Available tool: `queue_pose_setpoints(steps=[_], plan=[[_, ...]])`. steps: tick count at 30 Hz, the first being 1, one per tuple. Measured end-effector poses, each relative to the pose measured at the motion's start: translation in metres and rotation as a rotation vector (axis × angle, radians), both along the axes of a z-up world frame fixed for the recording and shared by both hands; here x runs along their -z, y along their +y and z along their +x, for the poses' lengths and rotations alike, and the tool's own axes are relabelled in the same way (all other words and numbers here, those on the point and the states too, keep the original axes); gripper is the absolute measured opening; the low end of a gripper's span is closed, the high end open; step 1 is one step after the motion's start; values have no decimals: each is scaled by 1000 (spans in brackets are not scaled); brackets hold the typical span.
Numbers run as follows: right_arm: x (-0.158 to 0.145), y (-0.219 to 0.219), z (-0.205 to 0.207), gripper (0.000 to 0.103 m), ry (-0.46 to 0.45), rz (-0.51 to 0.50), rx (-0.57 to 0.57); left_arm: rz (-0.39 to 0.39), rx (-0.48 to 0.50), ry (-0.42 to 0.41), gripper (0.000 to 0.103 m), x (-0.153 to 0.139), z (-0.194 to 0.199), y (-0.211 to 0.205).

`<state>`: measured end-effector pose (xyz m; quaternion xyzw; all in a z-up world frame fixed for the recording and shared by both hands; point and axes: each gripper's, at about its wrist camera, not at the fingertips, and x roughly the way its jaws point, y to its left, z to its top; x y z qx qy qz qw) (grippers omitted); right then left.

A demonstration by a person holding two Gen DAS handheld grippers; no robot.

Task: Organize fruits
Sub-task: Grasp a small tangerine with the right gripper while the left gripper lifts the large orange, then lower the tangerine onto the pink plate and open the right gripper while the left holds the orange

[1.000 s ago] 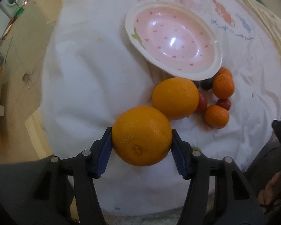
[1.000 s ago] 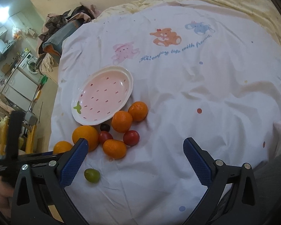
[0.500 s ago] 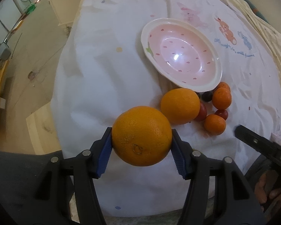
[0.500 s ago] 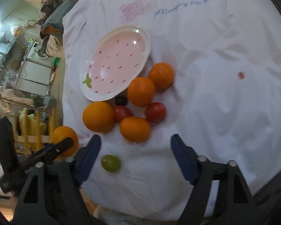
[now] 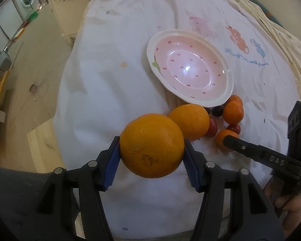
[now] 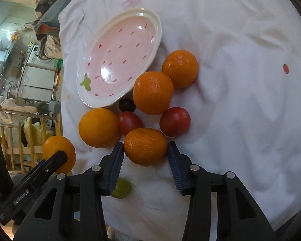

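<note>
Oranges and small tomatoes lie on the white sheet [image 6: 240,100] beside the pink strawberry-shaped plate [image 5: 228,92]. Left gripper [image 5: 151,156] pinches a big orange [image 5: 151,145] (dimpled skin, brown navel) above the sheet. Right gripper [image 6: 145,157] is spread around a mandarin [image 6: 145,145]; contact unclear. Its arm reads "DAS".

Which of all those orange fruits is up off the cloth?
The big orange clamped in the left gripper; the other oranges and mandarins lie on the white cloth beside the pink dish.
</note>
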<state>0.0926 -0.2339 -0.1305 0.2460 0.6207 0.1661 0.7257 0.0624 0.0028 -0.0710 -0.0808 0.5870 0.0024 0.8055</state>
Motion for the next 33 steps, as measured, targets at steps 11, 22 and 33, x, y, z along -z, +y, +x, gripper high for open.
queue_pose_setpoints(steps=[11,22,33], plan=[[-56,-10,-18,46,-191,43,-1,5,5,-37,55,-13,1,1],[-108,-28,23,46,-359,51,7,62,80,-113,55,-52,38,-8],[-104,-27,93,46,-348,23,-38,68,147,-125,55,-57,100,-19]])
